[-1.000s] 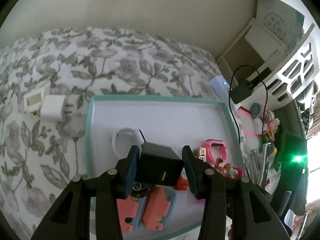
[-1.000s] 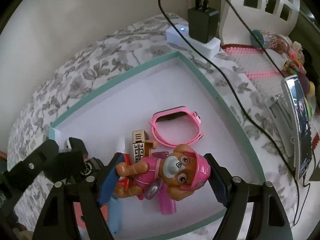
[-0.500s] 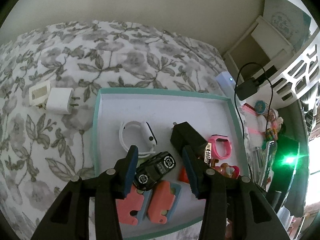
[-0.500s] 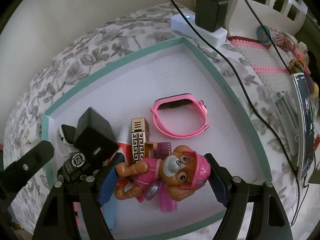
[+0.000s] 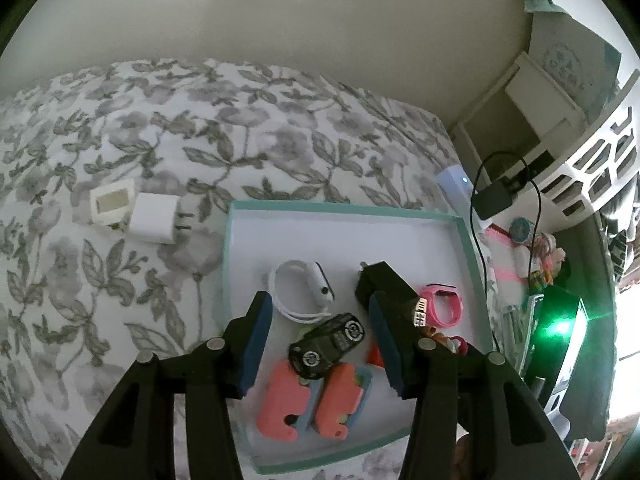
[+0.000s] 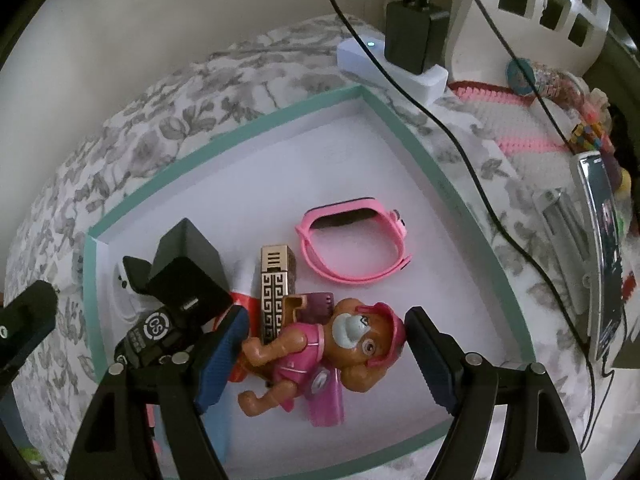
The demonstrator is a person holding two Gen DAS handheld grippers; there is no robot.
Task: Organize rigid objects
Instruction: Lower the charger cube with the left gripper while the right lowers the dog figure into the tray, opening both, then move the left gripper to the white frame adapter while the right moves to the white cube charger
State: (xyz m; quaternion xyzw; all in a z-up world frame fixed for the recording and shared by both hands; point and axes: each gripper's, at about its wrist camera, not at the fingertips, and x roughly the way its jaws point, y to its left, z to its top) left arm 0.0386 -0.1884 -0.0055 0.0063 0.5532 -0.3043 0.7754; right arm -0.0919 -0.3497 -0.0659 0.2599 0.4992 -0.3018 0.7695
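on the floral grey-and-white bedspread (image 5: 160, 288), at far left, a small white frame-like plastic piece (image 5: 112, 203) and a white cube wall charger (image 5: 156, 220) lie side by side, outside the shallow white cardboard tray with a teal rim (image 5: 226, 264).

inside the tray, the left tool (image 5: 316, 338) hangs over the things with its jaws apart and nothing between the pads. its jaws have just been opening, and a second ago they pinched the black cube charger (image 5: 380, 280); now that charger sits loose on the tray floor beside the white smartwatch (image 5: 302, 290), above the black toy car (image 5: 328, 344) and the two coral foam pieces (image 5: 312, 404). so that item counts as placed.

further right, the right tool (image 6: 324, 356) straddles the brown pup figure in a pink suit and cap (image 6: 320, 352), jaws wide. the figure was upright and clamped a second ago; now it lies tipped on its side on the tray, and the pads look clear of it, so it seems released too. behind it lie the gold-patterned bar (image 6: 274, 292) and the pink smartwatch (image 6: 354, 246).

both hands appear free; the two white pieces on the bed likely come next.
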